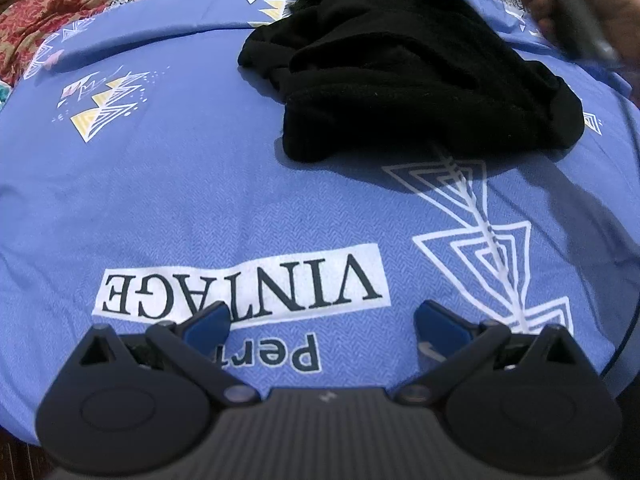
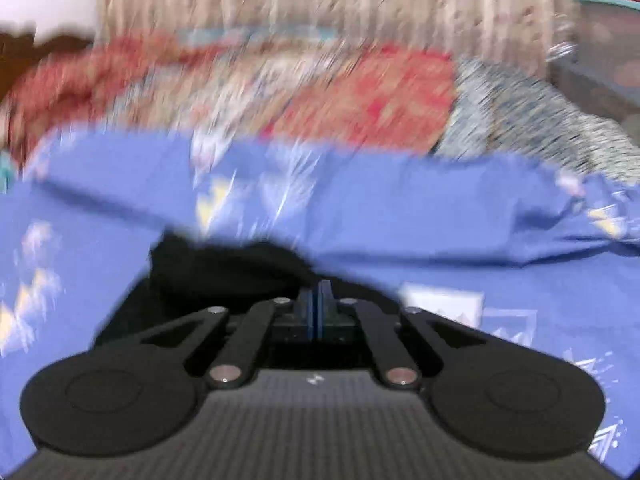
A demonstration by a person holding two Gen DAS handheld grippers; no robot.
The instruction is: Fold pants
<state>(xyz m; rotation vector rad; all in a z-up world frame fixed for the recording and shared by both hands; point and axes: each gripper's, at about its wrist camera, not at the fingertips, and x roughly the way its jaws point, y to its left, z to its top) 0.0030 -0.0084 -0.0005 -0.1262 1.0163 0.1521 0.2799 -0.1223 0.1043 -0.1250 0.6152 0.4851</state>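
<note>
Well, the pants (image 1: 400, 80) lie in a black heap on the bed (image 1: 180, 200), toward its far right side, bunched and creased, nowhere near flat. Left gripper (image 1: 322, 320) hovers over the near edge, above the printed lettering, jaws spread wide and holding nothing, well apart from the cloth.

Right gripper (image 2: 319, 300) is a blur, clearly on the move. Its jaws are pressed tight together with no gap showing, and black fabric sits just beyond and left of the tips. Whether a pinch of cloth is caught between them, I cannot tell. In the left view a strand of black rises off the heap at the far edge, beside the hand (image 1: 592, 4) holding that tool.

That fabric looks soft, light and limp. It should drape and sag from any single pinch, not keep a shape. My guess: find the waistband or a hem, take two corners, and shake it out flat before any folding.
</note>
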